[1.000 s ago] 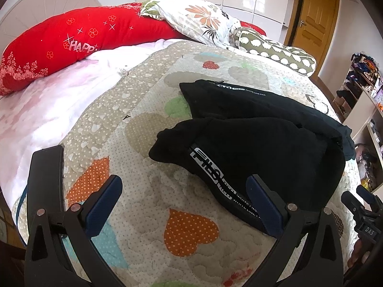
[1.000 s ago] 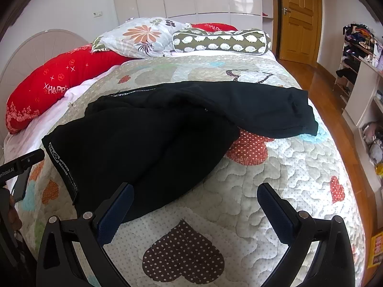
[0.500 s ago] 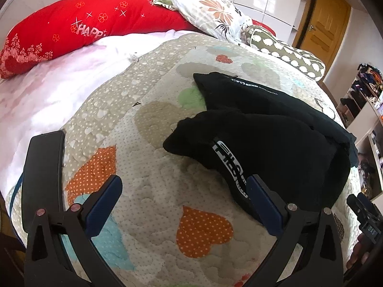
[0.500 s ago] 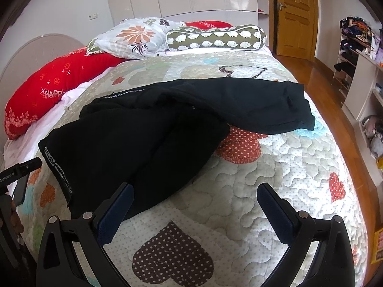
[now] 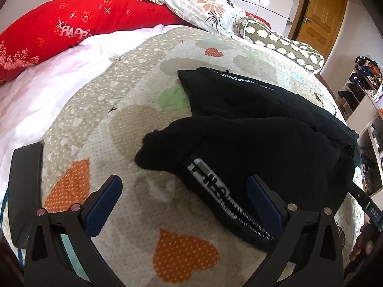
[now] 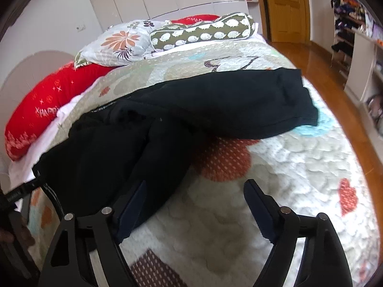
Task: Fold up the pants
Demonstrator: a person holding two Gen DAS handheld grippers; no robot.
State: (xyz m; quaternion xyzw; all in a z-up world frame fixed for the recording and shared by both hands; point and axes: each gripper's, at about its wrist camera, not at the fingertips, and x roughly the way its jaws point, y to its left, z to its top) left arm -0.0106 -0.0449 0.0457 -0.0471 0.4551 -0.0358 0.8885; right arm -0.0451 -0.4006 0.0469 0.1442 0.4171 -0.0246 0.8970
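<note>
Black pants (image 5: 258, 143) lie crumpled on the heart-print quilt (image 5: 134, 205) of a bed, one leg stretched toward the far side, the other bunched nearer w/ a white-lettered stripe down its edge.

Left gripper (image 5: 184, 203) – jaws wide apart, nothing clamped. Its right finger sits over the striped edge of the pants, left finger over bare quilt near an orange heart. Whether the right pad touches the fabric – can't tell.

Right gripper (image 6: 194, 203) – jaws closing but not yet together, nothing pinched. Its left finger is at the near edge of the black fabric, the right one over bare quilt; the gap btwn them shows mostly quilt.

Behind: red pillow (image 5: 71, 31), floral pillow (image 6: 119, 43), green bolster (image 6: 203, 32). Wooden door (image 6: 284, 7) and shelves off to the right.
</note>
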